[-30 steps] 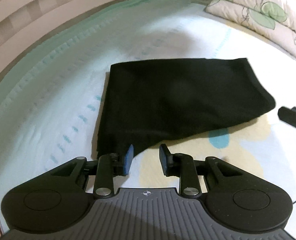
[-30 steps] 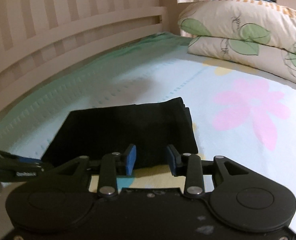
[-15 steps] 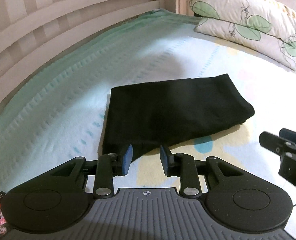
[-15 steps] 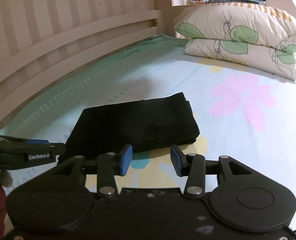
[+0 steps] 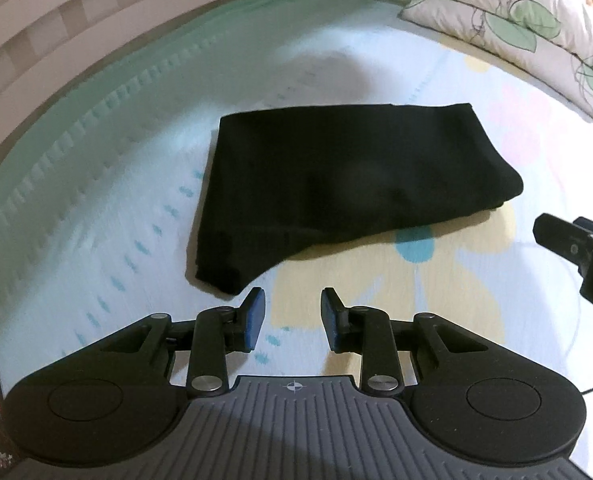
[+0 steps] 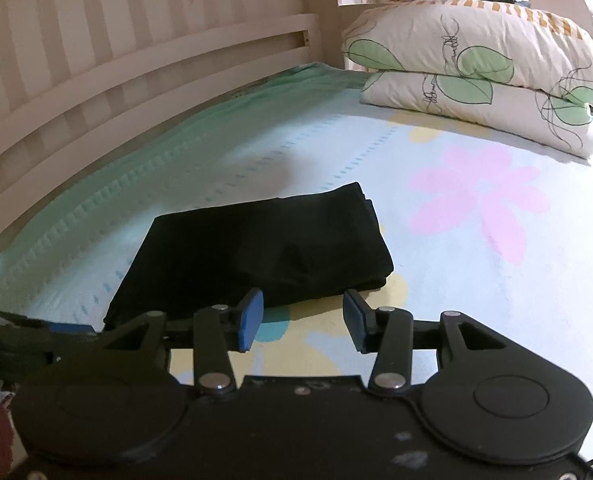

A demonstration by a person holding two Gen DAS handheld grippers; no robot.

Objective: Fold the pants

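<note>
Both grippers hang empty above the bed: my left gripper [image 5: 292, 316] has its blue-padded jaws parted with nothing between them, just short of the near corner of the black pants [image 5: 336, 184]; my right gripper [image 6: 302, 320] is spread a little wider, equally bare, its pads hovering by the near edge of the same bundle [image 6: 252, 248]. The pants lie on the flowered bedsheet [image 6: 476, 208] as a compact dark block, several layers deep to judge by the stacked edges at the right-hand end; the near left corner tapers into a point that sticks out past the rest, so the block is not quite square. Two leaf-print pillows [image 6: 476, 76] sit stacked well beyond, by the slatted bed rail [image 6: 136, 80]; neither touches the garment. I judge the folding nearly or wholly finished, with neither gripper touching the cloth; if anything is left, it is tidying that stray corner, which would call for my left gripper to pinch the point and tuck it in line, or for a last fold across the block with both grippers taking the near edge together.
</note>
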